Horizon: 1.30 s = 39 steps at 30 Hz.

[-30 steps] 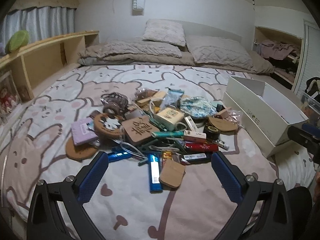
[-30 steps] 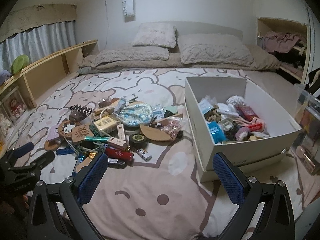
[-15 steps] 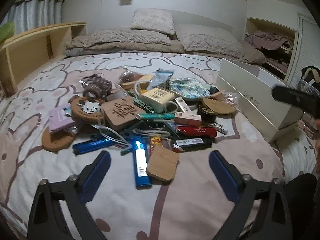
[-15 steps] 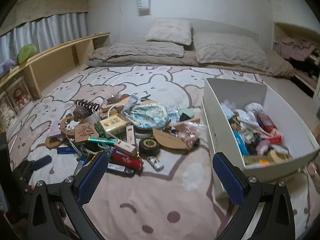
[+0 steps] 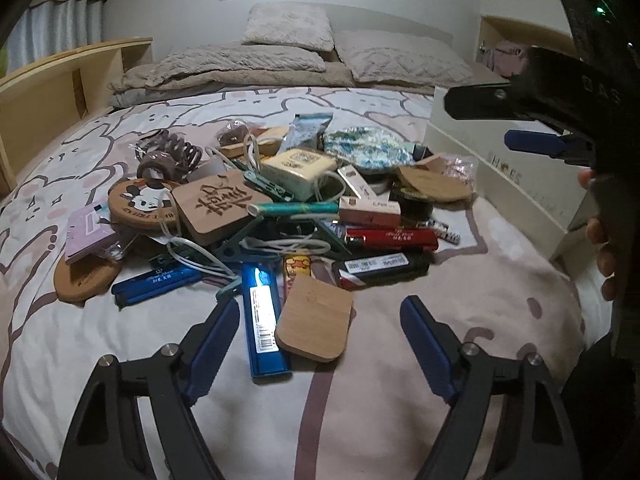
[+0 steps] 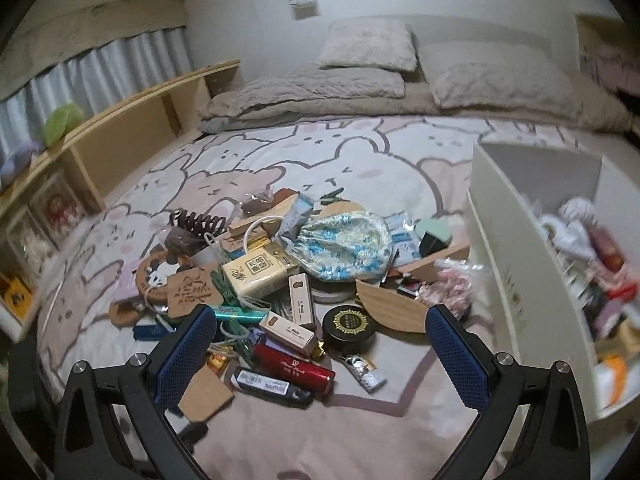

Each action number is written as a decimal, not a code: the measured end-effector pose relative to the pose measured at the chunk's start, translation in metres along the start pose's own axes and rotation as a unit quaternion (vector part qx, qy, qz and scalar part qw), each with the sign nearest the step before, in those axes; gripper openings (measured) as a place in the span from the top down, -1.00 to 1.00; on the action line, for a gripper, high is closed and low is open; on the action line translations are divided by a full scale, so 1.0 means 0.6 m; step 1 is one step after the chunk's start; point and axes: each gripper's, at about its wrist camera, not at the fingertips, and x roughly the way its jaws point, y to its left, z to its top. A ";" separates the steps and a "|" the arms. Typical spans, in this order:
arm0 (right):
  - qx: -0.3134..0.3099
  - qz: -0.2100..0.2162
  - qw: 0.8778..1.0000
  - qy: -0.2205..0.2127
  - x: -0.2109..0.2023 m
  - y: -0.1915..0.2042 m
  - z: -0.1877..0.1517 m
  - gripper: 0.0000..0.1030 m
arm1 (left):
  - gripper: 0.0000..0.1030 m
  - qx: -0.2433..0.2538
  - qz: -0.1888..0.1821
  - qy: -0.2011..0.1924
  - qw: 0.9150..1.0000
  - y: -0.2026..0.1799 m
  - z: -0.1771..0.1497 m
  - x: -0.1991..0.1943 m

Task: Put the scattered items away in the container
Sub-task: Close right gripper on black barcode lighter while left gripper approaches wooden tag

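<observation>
Left tool (image 5: 316,334): its blue, ribbed pads are standing wide apart and gripping nothing, hanging just above the near edge of the pile, with the wooden tag and blue lighter lying between them.
Right tool (image 6: 320,350): its blue, mesh-textured pads are spread wide and empty, hanging over the near right part of the pile; from the left wrist view it is showing as a dark shape with one blue pad at the right (image 5: 536,142).
Pile (image 5: 260,208): small items are lying heaped on the bed, touching and overlapping, left of the box.
Materials and shapes: a flat rounded wooden tag (image 5: 314,326) is lying nearest, just beside a long glossy blue lighter (image 5: 262,312); a square wooden plaque (image 5: 222,204) with dark carved characters is overlapping a round wooden coaster (image 5: 140,200); a glossy red tube (image 6: 294,368) is lying beside a round black tin (image 6: 348,324) with a gold seal; a crinkled blue-and-white fabric pouch (image 6: 344,248) is sitting on top.
Around: a white cable (image 5: 256,248) is looping through the heap, and a brown toothed hair claw (image 5: 170,156) is sitting at the far left.
Box (image 6: 504,280): white, straight-walled card, open-topped, standing on the bed right of the pile, already holding blurred items.
Bed (image 5: 400,400): soft pale cover with a cartoon print, grey textured pillows (image 5: 288,28) lying at the far end.
</observation>
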 end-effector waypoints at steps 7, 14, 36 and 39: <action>0.003 0.001 0.999 0.043 0.039 -0.010 -0.031 -1.00 | -0.49 0.006 0.005 0.023 1.000 0.000 -0.004 0.029; 0.013 -0.003 0.998 0.054 0.050 -0.028 -0.056 -1.00 | -0.46 0.021 0.020 0.028 0.999 -0.011 -0.007 0.038; 0.004 -0.017 0.998 0.064 0.051 0.010 -0.128 -1.00 | 0.11 -0.010 0.080 0.029 0.996 0.020 -0.008 0.024; 0.002 -0.017 0.998 0.055 0.050 0.024 -0.130 -1.00 | 0.11 -0.046 0.090 0.027 0.994 0.045 -0.006 0.018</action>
